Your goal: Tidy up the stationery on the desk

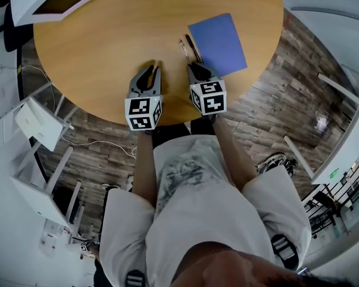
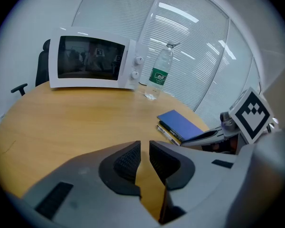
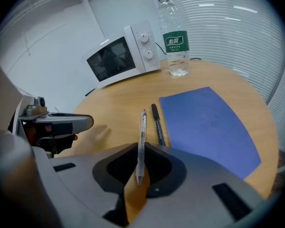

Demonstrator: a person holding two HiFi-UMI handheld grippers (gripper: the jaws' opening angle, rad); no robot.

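Observation:
A blue notebook (image 1: 218, 42) (image 3: 209, 122) lies on the round wooden table (image 1: 107, 46), towards its right side. A black pen (image 1: 193, 48) (image 3: 157, 123) lies along the notebook's left edge. Just left of it is a clear pen (image 1: 182, 50) (image 3: 141, 137); my right gripper (image 1: 197, 69) (image 3: 140, 152) is shut on its near end, and the pen points away over the table. My left gripper (image 1: 151, 70) (image 2: 144, 148) hovers beside it on the left. Its jaws stand a narrow gap apart, and only bare table shows between them.
A white microwave (image 2: 92, 63) (image 3: 121, 56) stands at the table's far left, and a clear water bottle (image 2: 160, 72) (image 3: 176, 42) stands at the far edge. A dark chair (image 2: 40, 68) is behind the microwave. White shelving (image 1: 39, 124) stands on the floor at my left.

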